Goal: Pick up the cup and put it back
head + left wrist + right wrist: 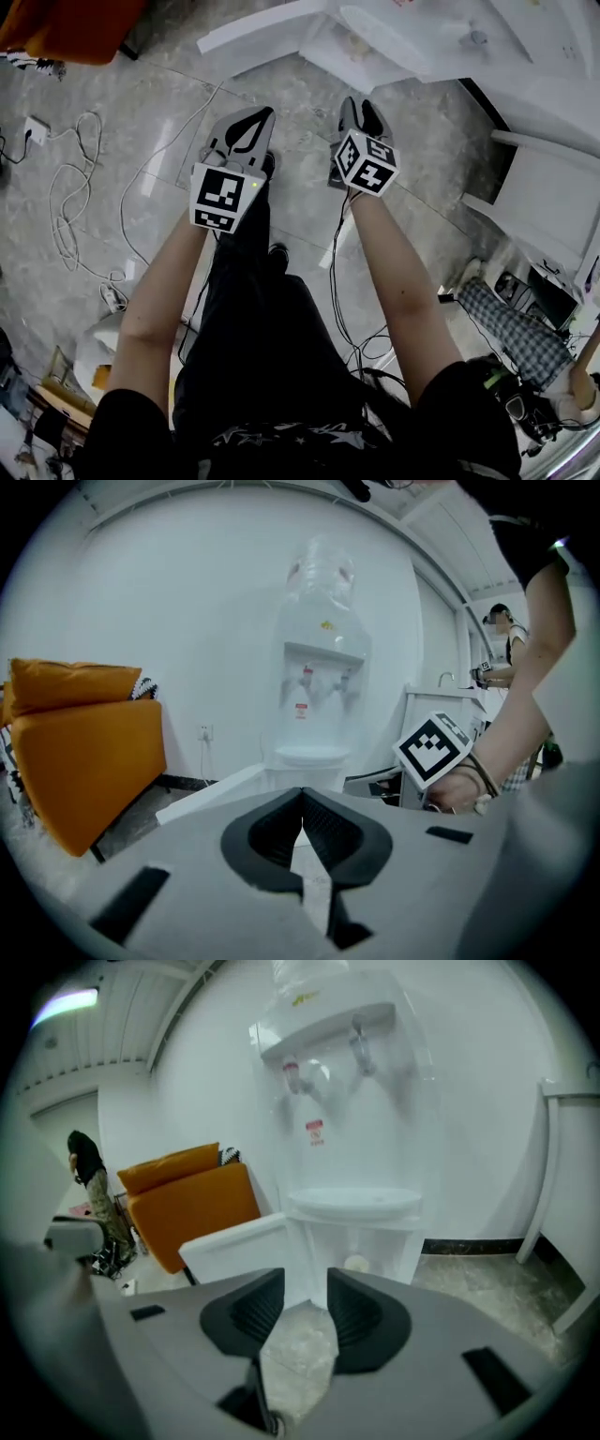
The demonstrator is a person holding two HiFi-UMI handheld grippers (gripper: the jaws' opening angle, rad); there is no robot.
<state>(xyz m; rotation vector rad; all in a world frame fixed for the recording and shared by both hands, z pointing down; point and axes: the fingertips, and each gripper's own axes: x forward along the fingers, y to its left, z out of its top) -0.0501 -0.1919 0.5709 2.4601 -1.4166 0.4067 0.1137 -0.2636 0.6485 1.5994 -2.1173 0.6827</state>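
Although no cup shows plainly, a small pale round shape [356, 1263] in the recess under the tray of the tall white plastic water dispenser [342, 1119] may be it; I cannot tell. It lies straight ahead, just above and right of the gap between the jaws of the right gripper [305, 1290], which stand apart with nothing between them. The left gripper [302, 797] is clenched and empty, and sits slightly lower in the head view. By that, the right gripper looks nearer and better aimed.
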